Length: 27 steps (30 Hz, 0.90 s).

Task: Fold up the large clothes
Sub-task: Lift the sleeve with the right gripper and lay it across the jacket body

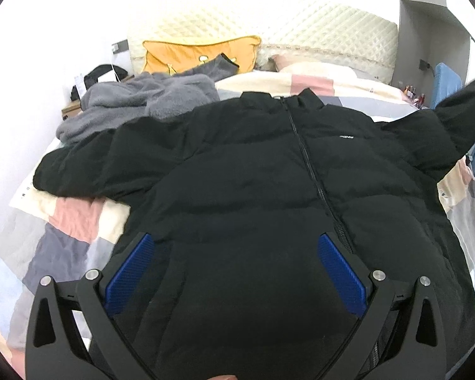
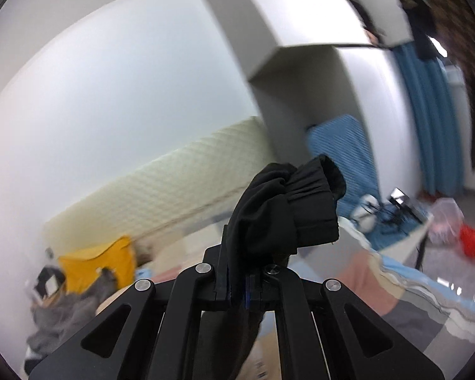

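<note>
Right hand-held gripper (image 2: 237,285) clamped on cuff (image 2: 304,202), left (image 1: 234,262) wide open, empty over jacket (image 1: 253,164); I'd fold sleeve flat across chest.

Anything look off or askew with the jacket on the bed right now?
The black jacket lies flat, zipped, but unevenly: one sleeve cuff is lifted, pinched in the right gripper, while the other sleeve lies bunched against the grey fleece.
</note>
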{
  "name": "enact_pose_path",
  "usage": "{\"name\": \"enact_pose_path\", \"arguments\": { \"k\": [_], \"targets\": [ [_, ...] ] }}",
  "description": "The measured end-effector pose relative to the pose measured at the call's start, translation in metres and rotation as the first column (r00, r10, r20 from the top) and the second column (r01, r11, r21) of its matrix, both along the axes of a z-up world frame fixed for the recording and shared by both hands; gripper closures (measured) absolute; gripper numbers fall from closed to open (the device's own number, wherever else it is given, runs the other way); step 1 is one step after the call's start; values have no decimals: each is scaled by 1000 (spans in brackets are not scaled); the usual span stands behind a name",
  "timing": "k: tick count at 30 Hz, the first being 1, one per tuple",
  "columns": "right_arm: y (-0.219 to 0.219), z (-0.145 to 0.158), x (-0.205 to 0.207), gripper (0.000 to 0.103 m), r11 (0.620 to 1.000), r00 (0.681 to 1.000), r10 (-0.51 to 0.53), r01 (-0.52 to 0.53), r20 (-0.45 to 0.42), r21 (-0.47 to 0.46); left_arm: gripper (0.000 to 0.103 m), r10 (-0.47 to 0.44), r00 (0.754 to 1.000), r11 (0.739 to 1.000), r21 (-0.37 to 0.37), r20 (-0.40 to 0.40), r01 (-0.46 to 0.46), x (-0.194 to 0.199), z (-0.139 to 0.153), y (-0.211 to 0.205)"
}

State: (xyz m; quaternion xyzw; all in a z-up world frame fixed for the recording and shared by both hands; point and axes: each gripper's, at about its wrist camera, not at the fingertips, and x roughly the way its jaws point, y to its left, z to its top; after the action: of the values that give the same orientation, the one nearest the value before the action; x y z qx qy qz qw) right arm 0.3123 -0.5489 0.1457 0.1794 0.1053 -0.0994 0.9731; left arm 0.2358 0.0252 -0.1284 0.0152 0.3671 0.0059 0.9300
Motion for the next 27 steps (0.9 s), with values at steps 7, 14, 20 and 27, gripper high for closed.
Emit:
{"name": "enact_pose_path", "arguments": {
  "k": [7, 14, 20, 27],
  "targets": [
    [120, 46, -1, 100, 974, 984, 177, -174, 7, -147, 0, -42, 999, 999, 16, 33, 41, -17, 12, 4],
    [239, 25, 20, 99, 887, 917, 390, -397, -76, -234, 0, -78, 995, 997, 30, 69, 76, -26, 22, 11],
    [329, -26, 39, 99, 800, 834, 528, -552, -158, -236, 0, -30, 998, 998, -53, 55, 33, -21, 23, 43],
    [429, -130, 65, 98, 696, 711, 643, -697, -286, -169, 0, 57, 997, 995, -79, 48, -53, -14, 23, 84]
  ]
}}
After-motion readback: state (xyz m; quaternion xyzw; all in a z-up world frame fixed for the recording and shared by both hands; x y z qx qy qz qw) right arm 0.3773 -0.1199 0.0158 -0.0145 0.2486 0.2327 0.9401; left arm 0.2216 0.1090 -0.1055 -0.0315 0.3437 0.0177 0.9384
